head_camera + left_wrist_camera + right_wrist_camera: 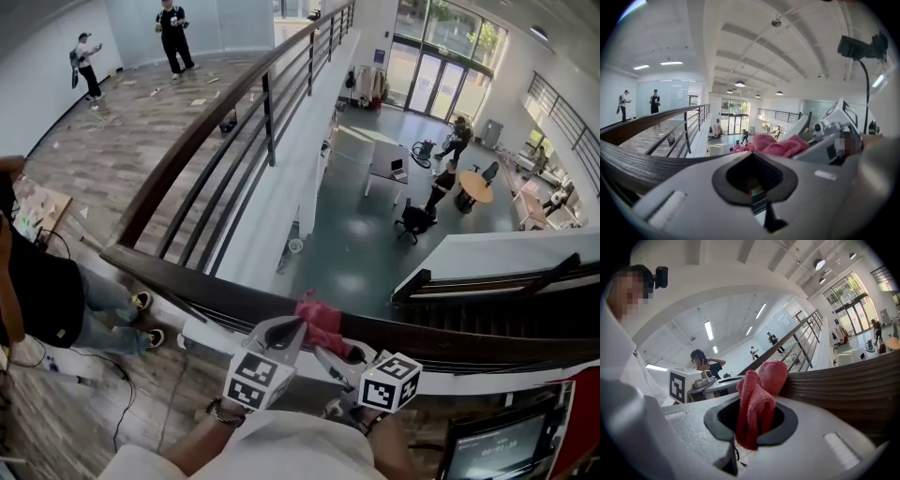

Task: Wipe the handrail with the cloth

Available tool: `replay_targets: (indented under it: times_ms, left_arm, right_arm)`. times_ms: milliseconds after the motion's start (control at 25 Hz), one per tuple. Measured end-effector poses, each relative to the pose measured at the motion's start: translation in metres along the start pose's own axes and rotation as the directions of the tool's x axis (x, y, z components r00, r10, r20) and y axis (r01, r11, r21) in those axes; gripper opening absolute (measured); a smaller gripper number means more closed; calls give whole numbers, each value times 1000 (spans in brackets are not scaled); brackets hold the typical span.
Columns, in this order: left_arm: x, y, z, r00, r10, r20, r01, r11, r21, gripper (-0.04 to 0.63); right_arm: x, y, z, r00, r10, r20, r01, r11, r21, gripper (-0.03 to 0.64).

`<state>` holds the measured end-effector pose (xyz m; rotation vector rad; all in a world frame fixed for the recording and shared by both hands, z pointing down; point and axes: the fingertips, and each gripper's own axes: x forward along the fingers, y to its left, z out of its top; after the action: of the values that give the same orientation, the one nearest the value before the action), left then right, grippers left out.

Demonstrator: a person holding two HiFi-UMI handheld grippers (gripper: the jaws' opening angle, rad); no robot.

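Up on the mezzanine, a person leans at the dark wooden handrail (pixel 197 284) that runs across in front of them, with the lobby floor far below on the other side. A pink-red cloth (pixel 322 322) sits bunched on top of the rail, about midway between the two tools. The right gripper (pixel 325 355) has it: in the right gripper view the jaws are pinched tight on a fold of the cloth (pixel 757 404), which spills out above and below the jaws and presses against the grained face of the handrail (pixel 843 385) at that view's right. The left gripper (pixel 296 325) points its tip at the cloth from the left side, just beside it; whether it touches the fabric I cannot tell. In the left gripper view the jaws of the left gripper (pixel 753 157) are pressed together with nothing between them, and the cloth (pixel 773 145) shows as a pink heap just past their tip, with the right gripper's body (pixel 834 136) beside it. A second railing with black bars (pixel 272 112) runs away along the wood-floored landing, where two people (pixel 172 36) stand at the far end. Another person in a black top and jeans (pixel 47 291) stands at the left edge, near the rail.
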<state>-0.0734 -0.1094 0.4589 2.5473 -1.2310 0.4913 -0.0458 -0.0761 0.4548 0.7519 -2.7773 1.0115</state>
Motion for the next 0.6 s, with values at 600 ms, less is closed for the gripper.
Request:
replay_targets:
  times_ms: [600]
  left_arm:
    - [10, -13, 0, 1000, -16, -21, 16, 999, 27, 4]
  right_arm:
    - [-13, -7, -2, 1000, -5, 13, 5, 1000, 12, 61]
